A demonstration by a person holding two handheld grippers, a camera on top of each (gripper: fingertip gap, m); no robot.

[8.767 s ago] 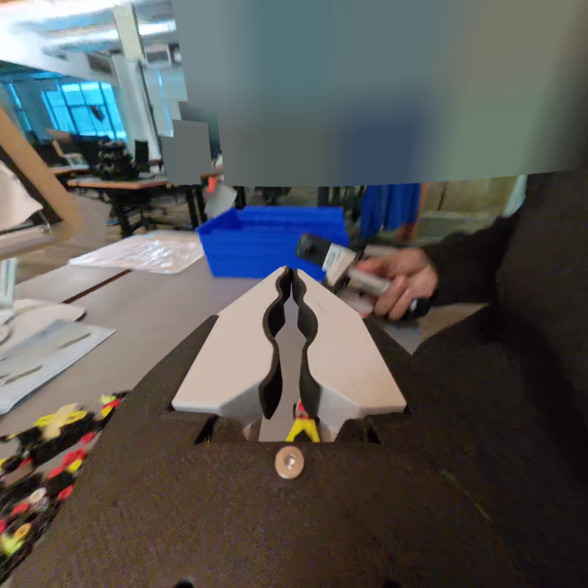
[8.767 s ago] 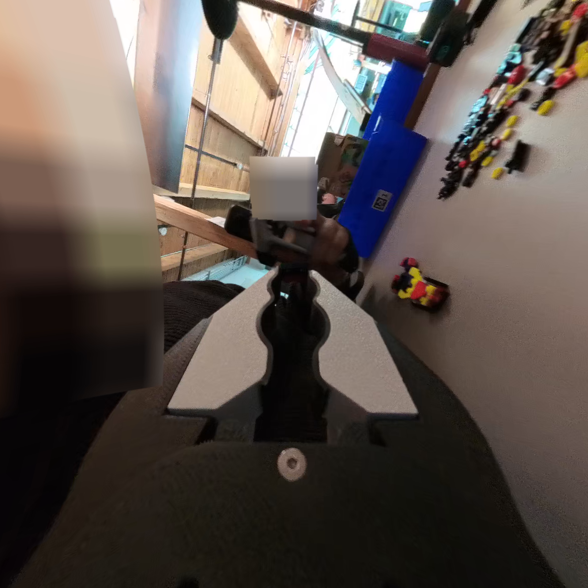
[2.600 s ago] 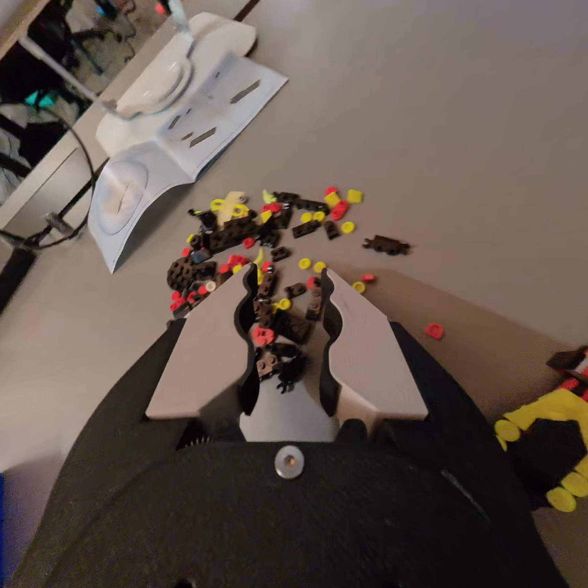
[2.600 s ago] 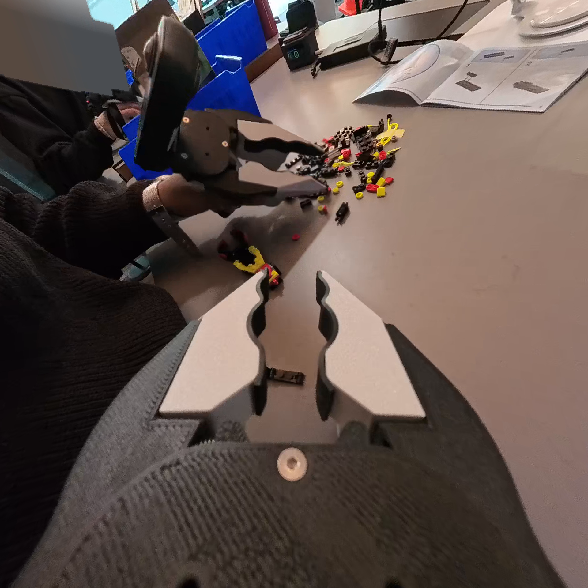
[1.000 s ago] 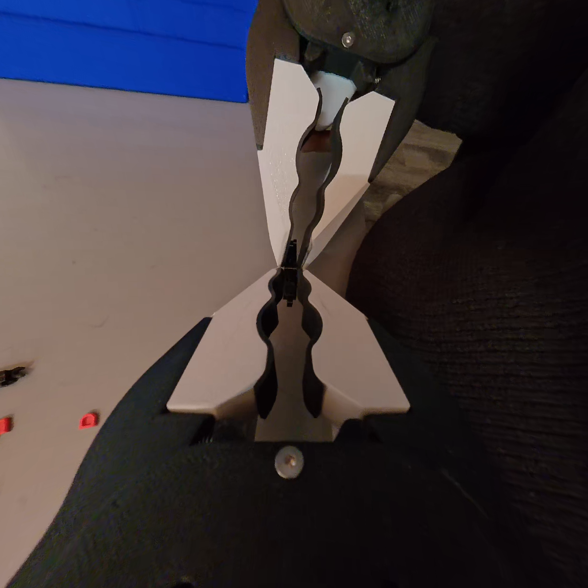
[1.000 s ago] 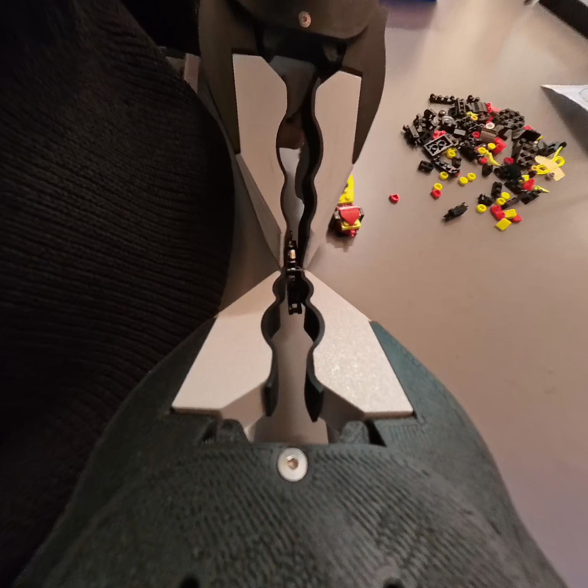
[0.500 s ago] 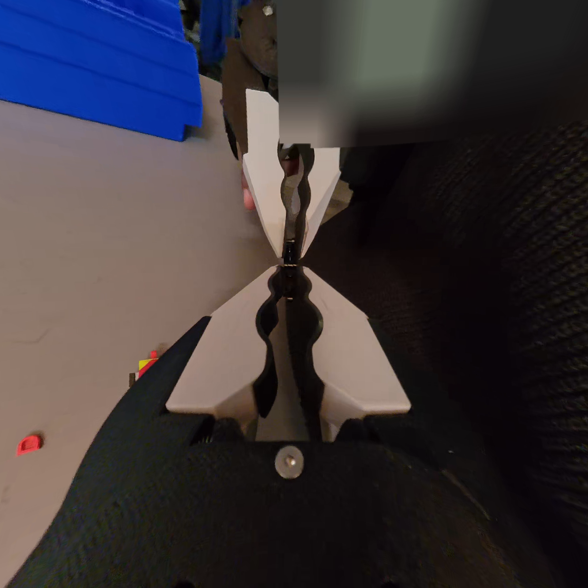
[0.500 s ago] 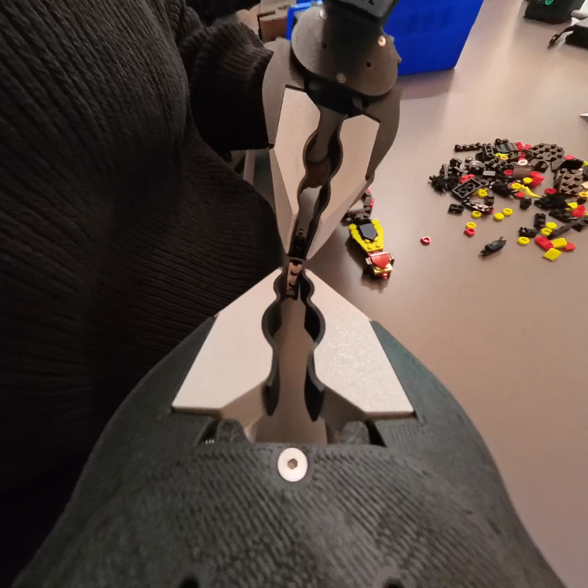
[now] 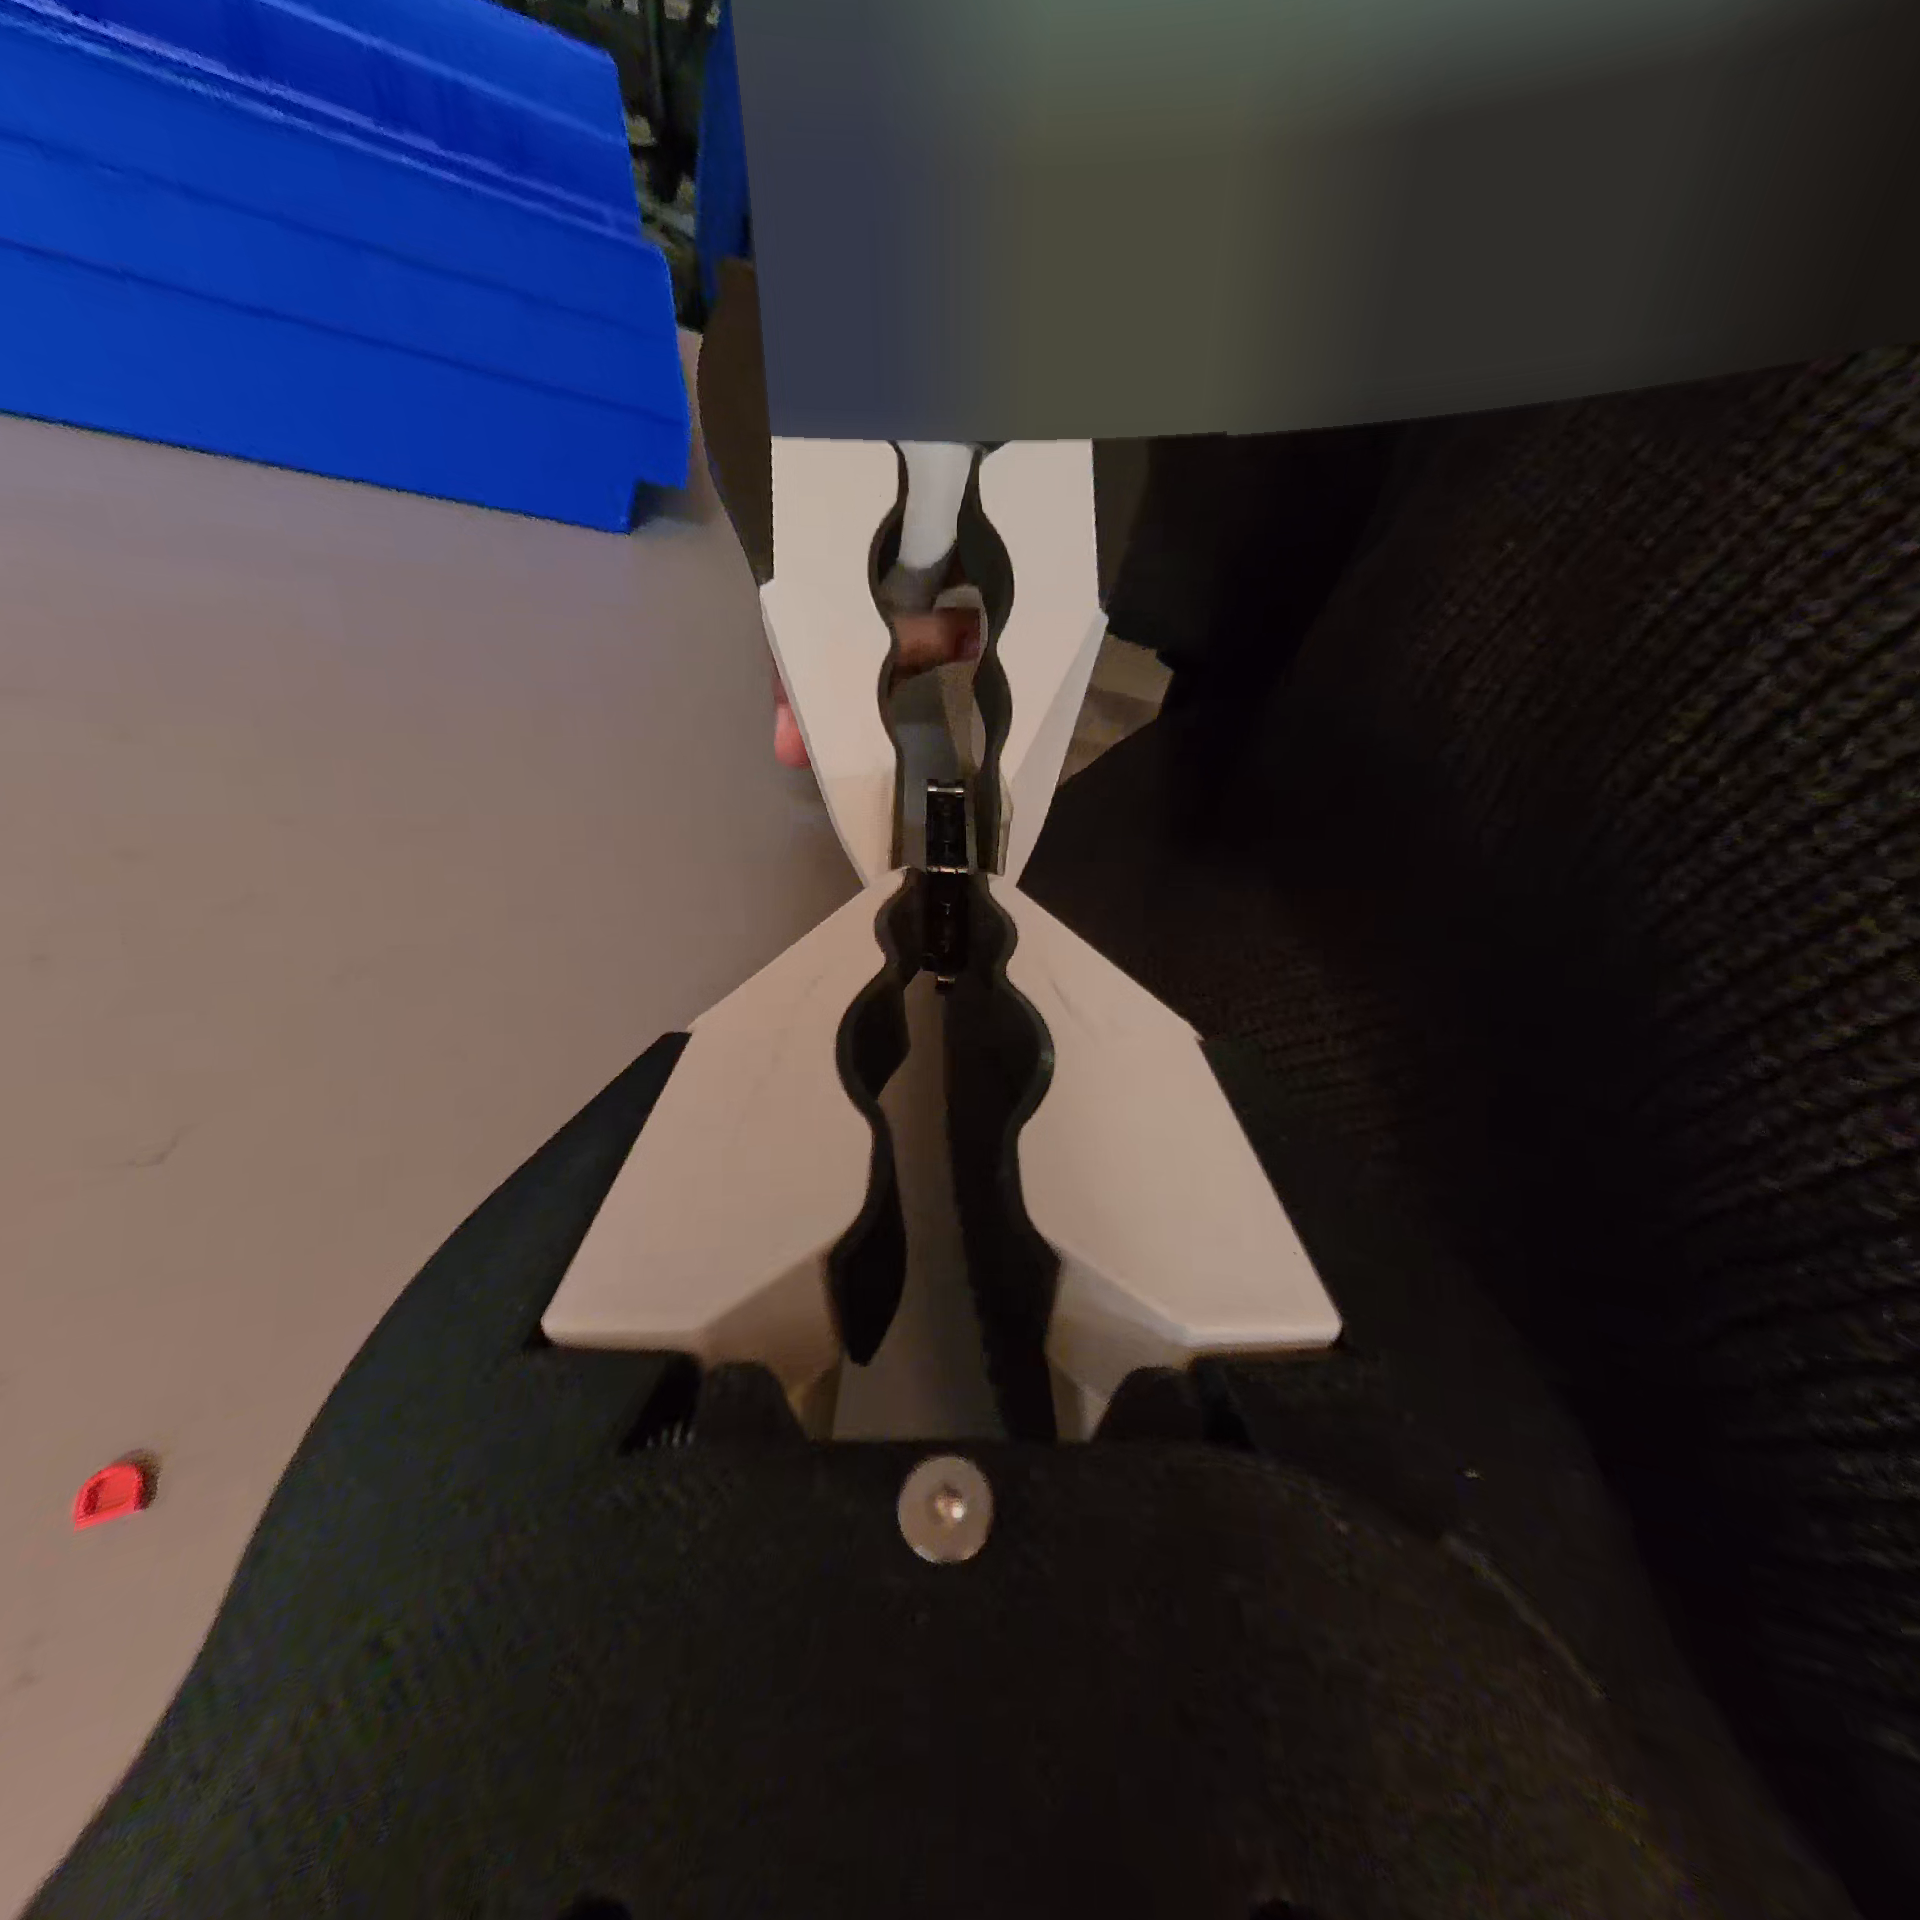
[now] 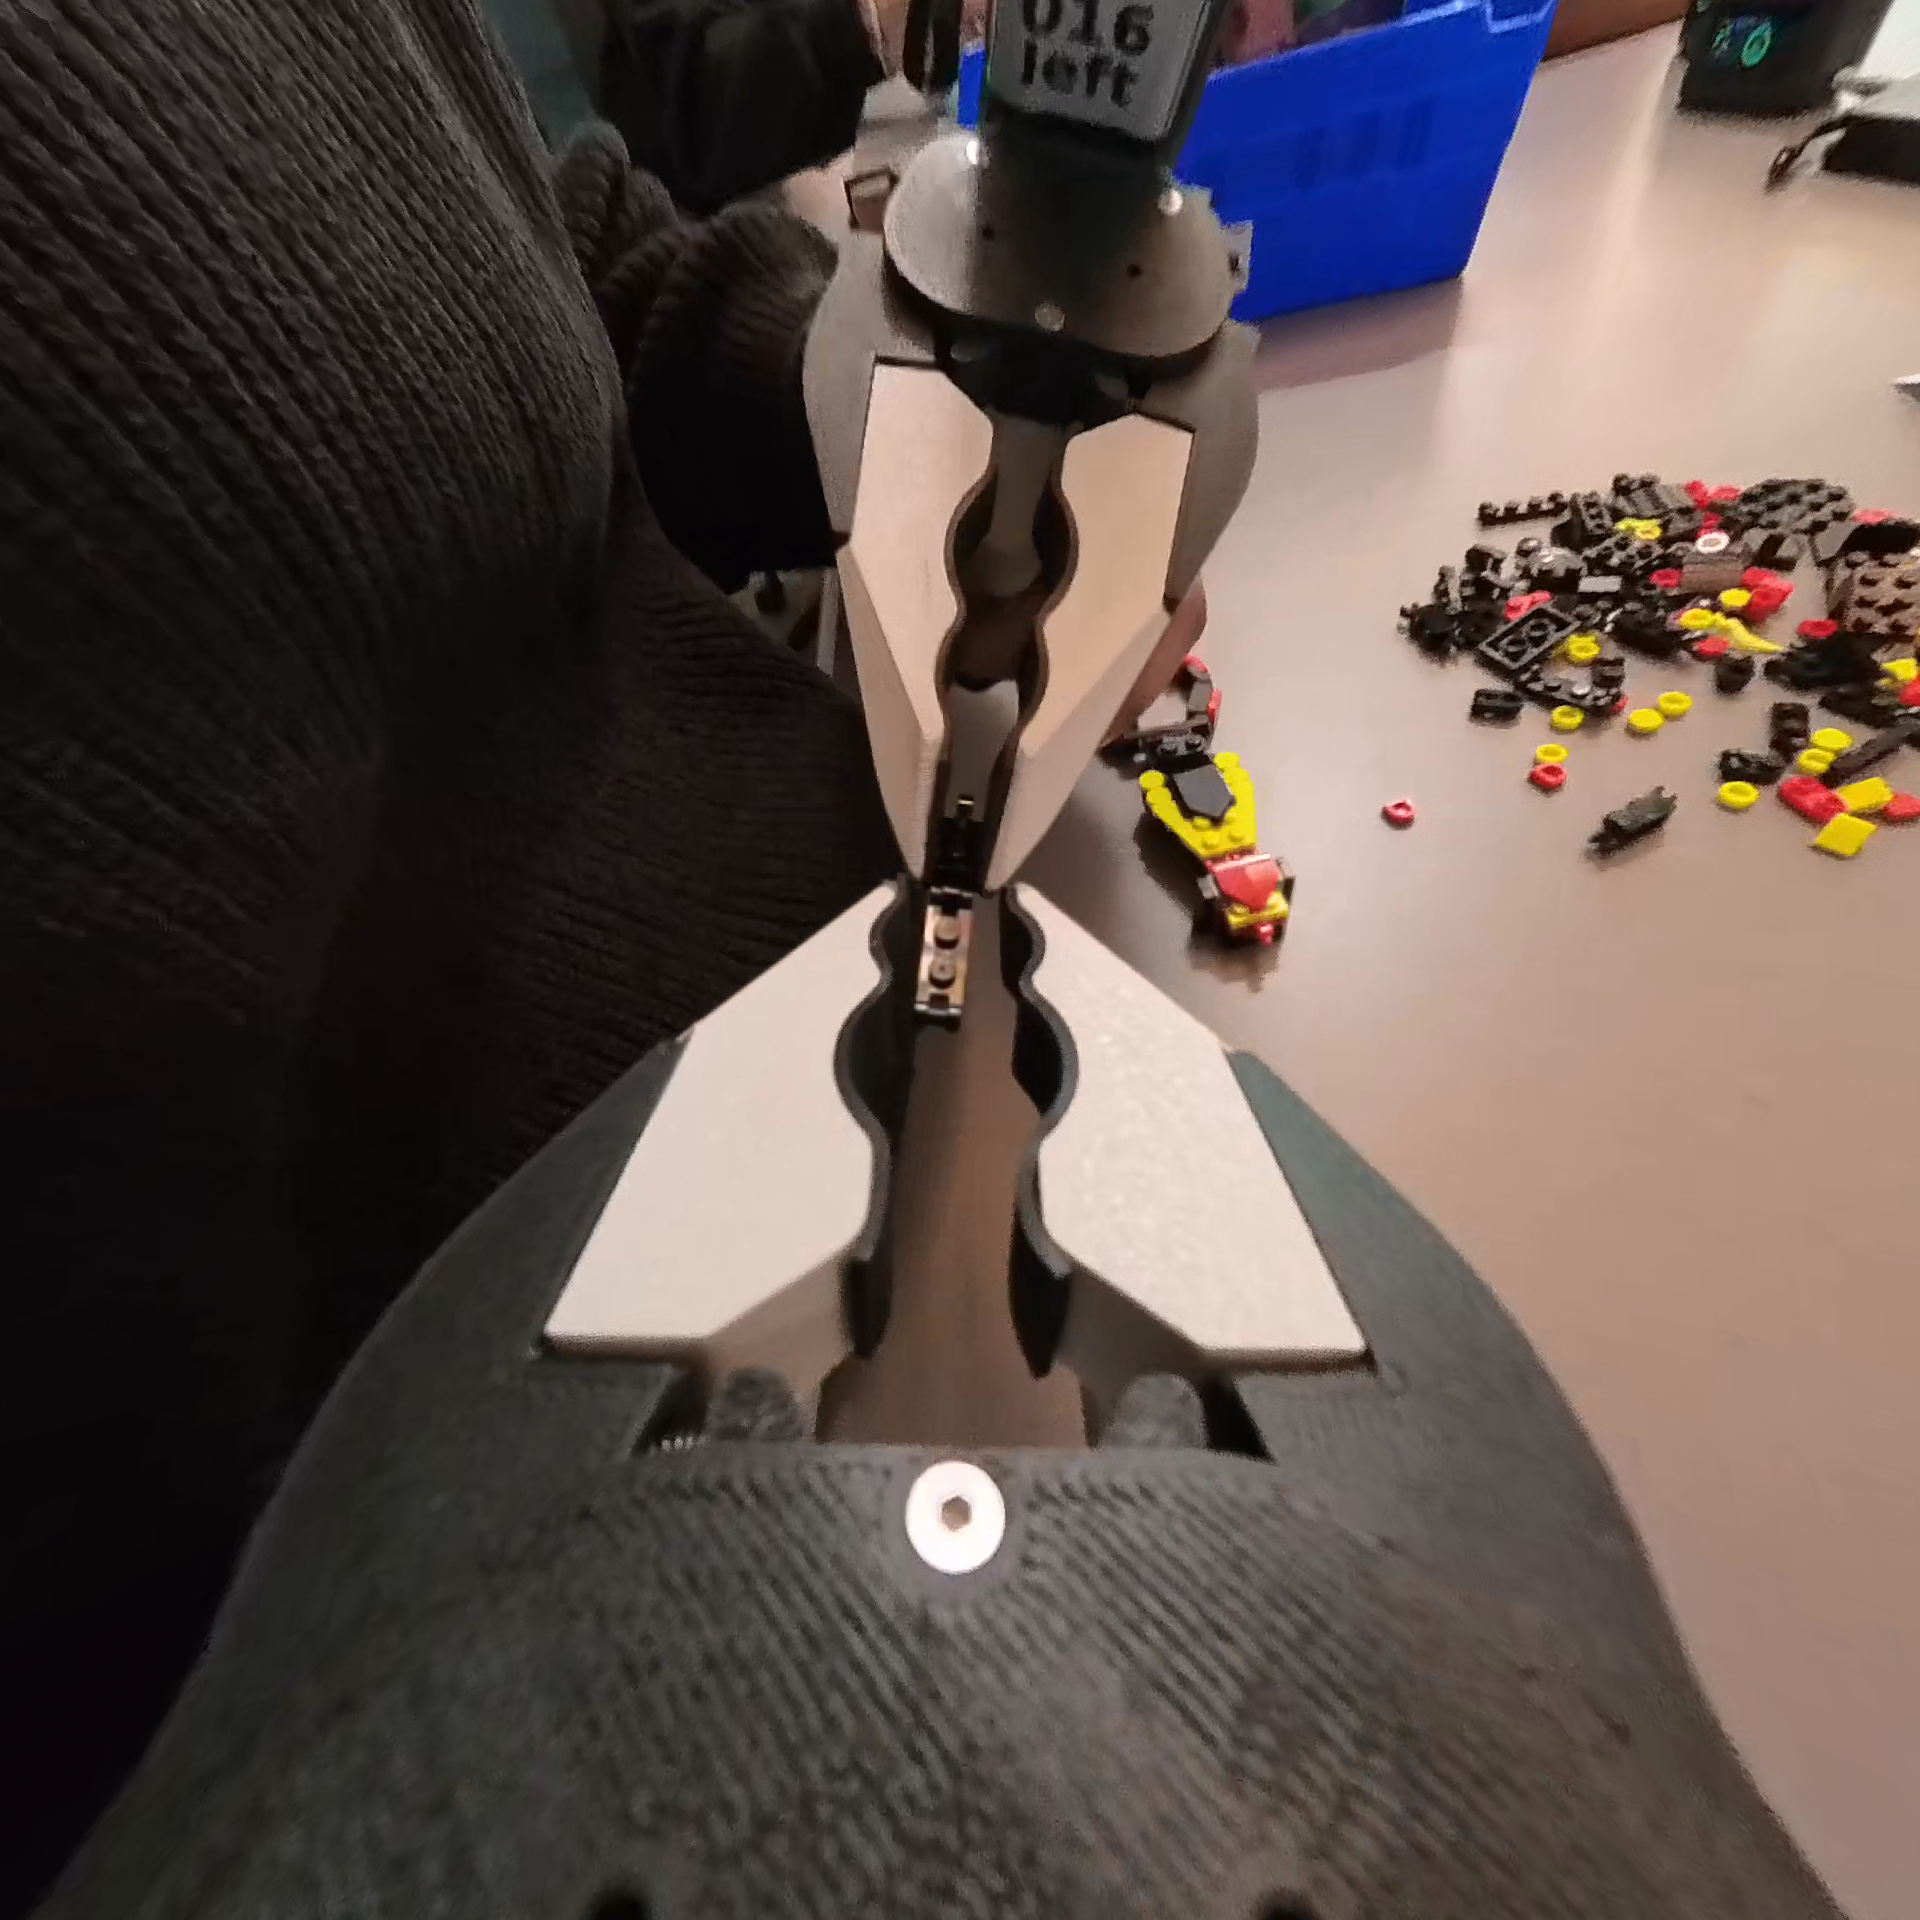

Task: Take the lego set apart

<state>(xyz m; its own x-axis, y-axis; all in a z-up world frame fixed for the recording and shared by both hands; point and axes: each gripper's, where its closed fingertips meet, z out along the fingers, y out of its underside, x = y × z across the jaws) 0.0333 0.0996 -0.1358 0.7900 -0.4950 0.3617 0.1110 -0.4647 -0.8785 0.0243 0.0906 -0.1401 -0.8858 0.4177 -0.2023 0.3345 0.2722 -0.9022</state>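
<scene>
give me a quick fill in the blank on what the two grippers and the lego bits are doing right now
1. The left gripper and the right gripper meet tip to tip, both shut on one small ____ lego piece.
2. The bin at the far edge of the table is ____.
3. The part-built yellow, black and red model lies ____ the table, apart from the pile of loose bricks.
4. A single loose ____ brick lies beside the left gripper.

Missing words: black; blue; on; red

Glossy plastic brick (image 10: 943, 961) (black), ribbed-knit sleeve (image 10: 364, 623)
</scene>
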